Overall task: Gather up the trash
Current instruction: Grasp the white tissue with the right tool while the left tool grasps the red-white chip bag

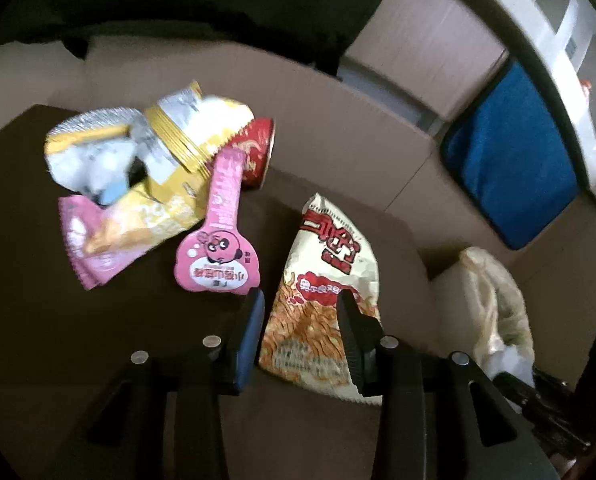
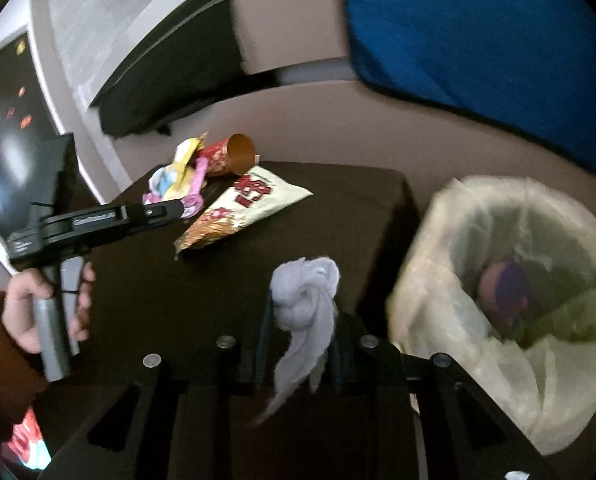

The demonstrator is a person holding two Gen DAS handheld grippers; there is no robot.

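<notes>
Both wrist cams, shared noodle bag (image 1: 326,292) view.

I am working in a home living room. I see a beige sofa (image 1: 378,152) with a blue cushion (image 1: 510,160) on it, directly behind the dark low table (image 2: 338,208). Beside the table stands a bin with a plastic liner (image 2: 478,312).

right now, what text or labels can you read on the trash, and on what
Nothing reads cleanly.
Noodle snack bag: large red Chinese characters, blurred.
Pink panda wrapper: upside-down Chinese print, blurred.
Yellow wrapper: pale print, blurred.
Left gripper: white side label, too small.
</notes>
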